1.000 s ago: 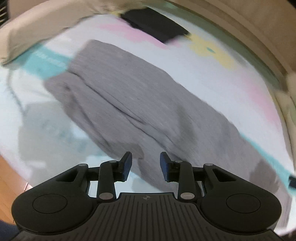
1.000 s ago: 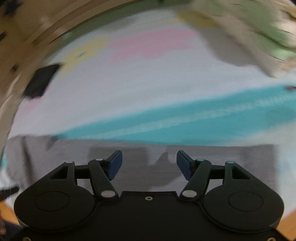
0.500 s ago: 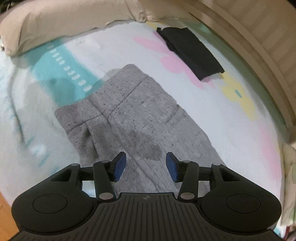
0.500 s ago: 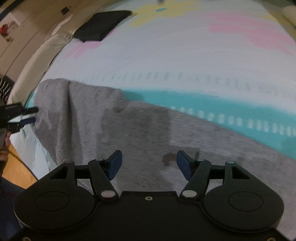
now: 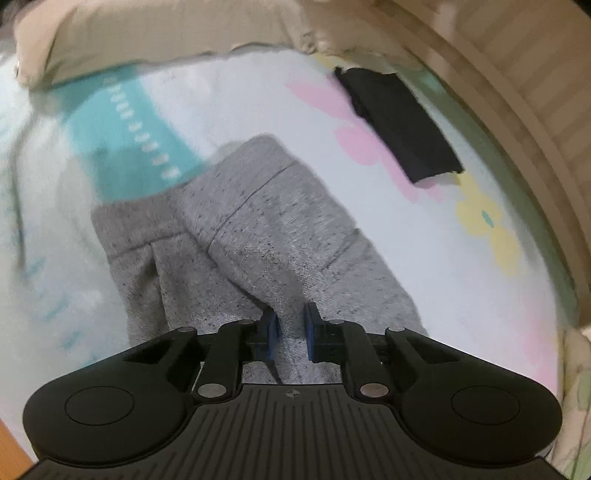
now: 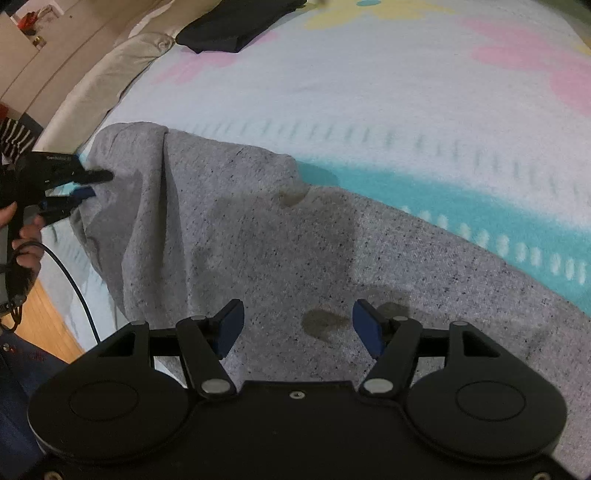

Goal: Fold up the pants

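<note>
While the left wrist view looks down the length of the speckled grey knit pants (image 5: 280,236), showing a seam line and a second layer folded beside it, the right wrist view takes in their broad flat spread across the bed and the raised, draped end at the far left. Only the right wrist view shows the left gripper (image 6: 86,186) from outside, with a hand (image 6: 26,236) on its handle and a dark cable hanging below. The left gripper's jaws have just been closing and now pinch a fold of the grey fabric. The right gripper (image 6: 298,325) hovers with jaws parted over the cloth, nothing between its blue pads. Beneath lies a fuzzy white blanket with teal, pink and yellow patches (image 5: 424,280). A folded black garment (image 5: 399,122) rests well apart, near a beige pillow (image 5: 166,33).
</note>
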`<state>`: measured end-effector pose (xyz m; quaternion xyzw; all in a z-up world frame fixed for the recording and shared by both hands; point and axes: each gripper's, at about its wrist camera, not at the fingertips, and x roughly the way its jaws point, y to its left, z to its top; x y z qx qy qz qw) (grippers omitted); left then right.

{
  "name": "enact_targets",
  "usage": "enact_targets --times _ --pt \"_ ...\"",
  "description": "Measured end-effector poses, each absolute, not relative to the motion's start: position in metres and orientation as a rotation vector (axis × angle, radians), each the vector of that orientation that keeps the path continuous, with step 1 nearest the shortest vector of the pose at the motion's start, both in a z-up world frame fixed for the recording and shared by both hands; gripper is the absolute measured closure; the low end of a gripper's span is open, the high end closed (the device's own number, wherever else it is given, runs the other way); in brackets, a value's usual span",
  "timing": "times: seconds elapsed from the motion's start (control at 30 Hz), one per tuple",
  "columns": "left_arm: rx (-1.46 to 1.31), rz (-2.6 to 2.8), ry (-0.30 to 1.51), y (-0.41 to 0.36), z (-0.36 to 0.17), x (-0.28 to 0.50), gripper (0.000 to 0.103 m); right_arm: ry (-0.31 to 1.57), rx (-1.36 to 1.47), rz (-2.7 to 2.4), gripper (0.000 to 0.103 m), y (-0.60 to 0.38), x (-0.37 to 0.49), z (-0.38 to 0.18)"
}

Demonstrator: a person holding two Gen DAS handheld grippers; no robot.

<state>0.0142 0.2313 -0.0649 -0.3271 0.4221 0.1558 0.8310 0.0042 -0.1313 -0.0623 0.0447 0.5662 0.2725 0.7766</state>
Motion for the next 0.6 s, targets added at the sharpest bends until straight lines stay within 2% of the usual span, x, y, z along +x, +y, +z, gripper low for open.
enact_targets --times 0.17,0.3,0.4,0.47,0.6 --pt "-0.573 0.312 0.854 0.242 -0.027 -0.011 0.091 1.198 0.117 0.601 0.034 -0.132 0.001 -0.058" --pt "-0.614 0.37 0.957 0.278 -0.041 -0.029 0.09 1.199 0.104 0.612 0.034 -0.13 -0.003 -0.058" --pt "-0.67 0.403 1.059 0.289 -0.068 -0.025 0.082 1.213 0.082 0.618 0.034 -0.127 -0.006 -0.062" --pt "-0.68 0.452 1.06 0.292 -0.072 -0.028 0.064 1.226 0.057 0.615 0.034 -0.123 -0.007 -0.066" --pt "-0.604 0.538 0.985 0.288 -0.051 -0.036 0.063 1.261 0.003 0.606 0.032 -0.115 -0.008 -0.077"
